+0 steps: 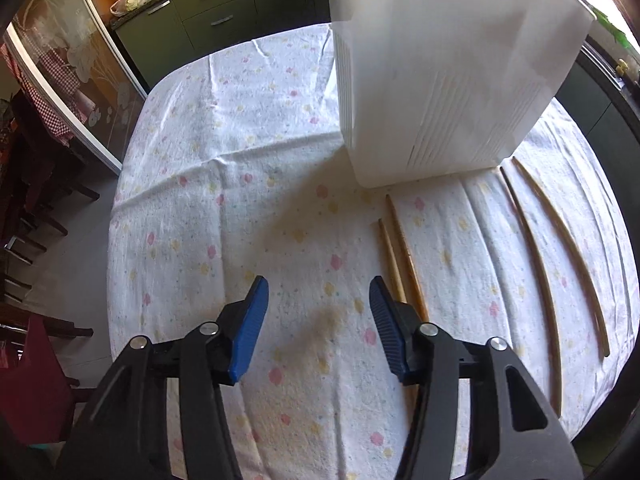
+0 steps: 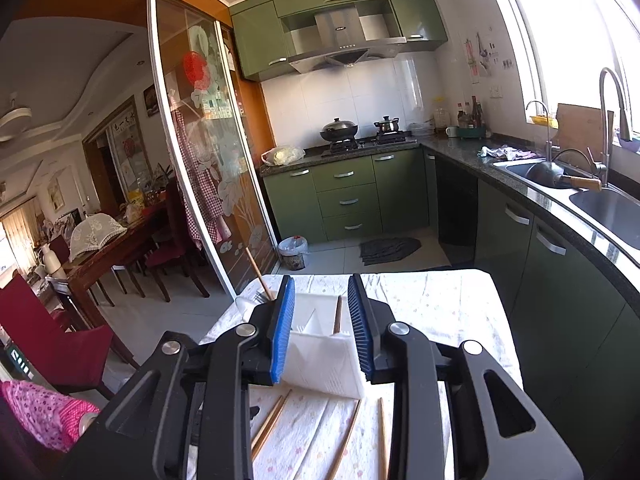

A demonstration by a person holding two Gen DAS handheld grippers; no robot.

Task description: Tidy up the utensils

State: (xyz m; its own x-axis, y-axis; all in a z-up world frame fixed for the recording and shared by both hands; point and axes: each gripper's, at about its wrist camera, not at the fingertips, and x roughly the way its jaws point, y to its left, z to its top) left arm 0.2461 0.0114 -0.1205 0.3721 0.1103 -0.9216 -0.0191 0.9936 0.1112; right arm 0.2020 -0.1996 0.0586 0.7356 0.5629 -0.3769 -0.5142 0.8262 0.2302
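You get sharp, daylit frames: the kitchen window (image 2: 576,40) at right blows out to white glare, the white slotted plastic utensil holder (image 1: 440,80) looks hazy, and fisheye curvature bends every edge.

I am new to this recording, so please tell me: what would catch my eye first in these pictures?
The tall white utensil holder stands on the flowered tablecloth, dominating the left wrist view. Four loose wooden chopsticks lie on the cloth in front of it. In the right wrist view, one chopstick already stands inside the holder, seen between the blue fingers.

right claw (image 2: 320,330) parted, white organizer (image 2: 320,364), chopsticks (image 2: 347,438)
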